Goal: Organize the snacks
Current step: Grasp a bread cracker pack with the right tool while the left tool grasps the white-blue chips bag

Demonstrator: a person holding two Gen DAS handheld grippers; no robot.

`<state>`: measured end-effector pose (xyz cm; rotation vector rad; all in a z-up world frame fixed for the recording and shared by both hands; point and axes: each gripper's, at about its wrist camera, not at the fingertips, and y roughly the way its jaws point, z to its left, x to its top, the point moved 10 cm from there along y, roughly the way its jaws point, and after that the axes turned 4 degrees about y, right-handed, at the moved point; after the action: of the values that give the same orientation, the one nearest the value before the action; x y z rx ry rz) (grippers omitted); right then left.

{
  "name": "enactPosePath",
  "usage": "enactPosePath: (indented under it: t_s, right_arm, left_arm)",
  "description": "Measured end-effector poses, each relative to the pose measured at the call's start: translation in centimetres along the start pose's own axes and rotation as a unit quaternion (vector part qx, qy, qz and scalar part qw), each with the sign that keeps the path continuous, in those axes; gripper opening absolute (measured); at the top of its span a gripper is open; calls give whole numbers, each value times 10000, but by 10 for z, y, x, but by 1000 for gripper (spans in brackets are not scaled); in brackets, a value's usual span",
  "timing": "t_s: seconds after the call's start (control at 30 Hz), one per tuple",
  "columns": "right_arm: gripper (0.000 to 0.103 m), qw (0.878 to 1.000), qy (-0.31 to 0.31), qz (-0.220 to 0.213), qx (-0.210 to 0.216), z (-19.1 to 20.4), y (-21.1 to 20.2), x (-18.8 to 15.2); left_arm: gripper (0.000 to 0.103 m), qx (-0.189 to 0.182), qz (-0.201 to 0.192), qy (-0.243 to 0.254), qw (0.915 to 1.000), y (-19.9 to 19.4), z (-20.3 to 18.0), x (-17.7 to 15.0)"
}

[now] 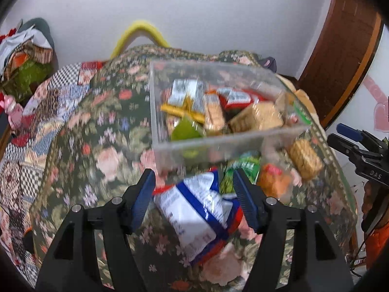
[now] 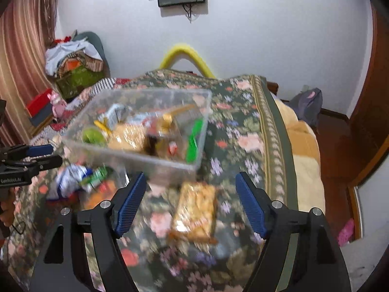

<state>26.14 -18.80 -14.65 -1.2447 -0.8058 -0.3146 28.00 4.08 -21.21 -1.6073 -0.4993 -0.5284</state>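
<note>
A clear plastic box (image 1: 158, 112) sits on the floral-covered table and holds several snack packs; it also shows in the right wrist view (image 2: 155, 161). My left gripper (image 1: 193, 182) is open above a white-and-blue snack bag (image 1: 194, 209), with jaws apart on either side of it. Green packs (image 1: 245, 168), an orange pack (image 1: 274, 182) and a cracker pack (image 1: 305, 160) lie beside the box. My right gripper (image 2: 190, 187) is open above a golden cracker pack (image 2: 195, 215). The left gripper also shows in the right wrist view (image 2: 48, 154), and the right gripper in the left wrist view (image 1: 340, 135).
The floral cloth (image 2: 243, 131) covers the table. A yellow chair back (image 2: 184, 56) stands behind it. A pile of clothes on a chair (image 2: 75, 58) is at the back left. A wooden door (image 2: 369, 126) is on the right.
</note>
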Motion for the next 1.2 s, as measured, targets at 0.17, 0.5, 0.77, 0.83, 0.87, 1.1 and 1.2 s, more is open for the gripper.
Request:
enactPosePath:
  t_s: [0.17, 0.5, 0.77, 0.83, 0.87, 1.1, 1.2]
  right_arm:
    - [85, 9996, 101, 251, -63, -12, 11, -25]
    - [84, 9974, 310, 644, -76, -18, 46, -54]
    - [55, 9966, 267, 780, 88, -6, 60, -52]
    - [47, 9966, 274, 775, 98, -5, 62, -52]
    - [45, 9966, 291, 761, 100, -5, 61, -52]
    - [42, 9963, 447, 676, 289, -1, 47, -53]
    - [42, 9974, 334, 575, 274, 5, 37, -52]
  left_arm:
    - [66, 8, 287, -145, 9995, 22, 5, -24]
    - [73, -74, 319, -246, 9992, 33, 17, -47]
    - [75, -157, 290, -500, 9982, 52, 22, -36]
    - [75, -215, 254, -589, 9977, 54, 24, -36]
    - [75, -233, 240, -599, 9976, 54, 24, -36]
    - [53, -138, 121, -443, 9988, 42, 25, -38]
    - [48, -10, 104, -309, 9995, 34, 23, -40]
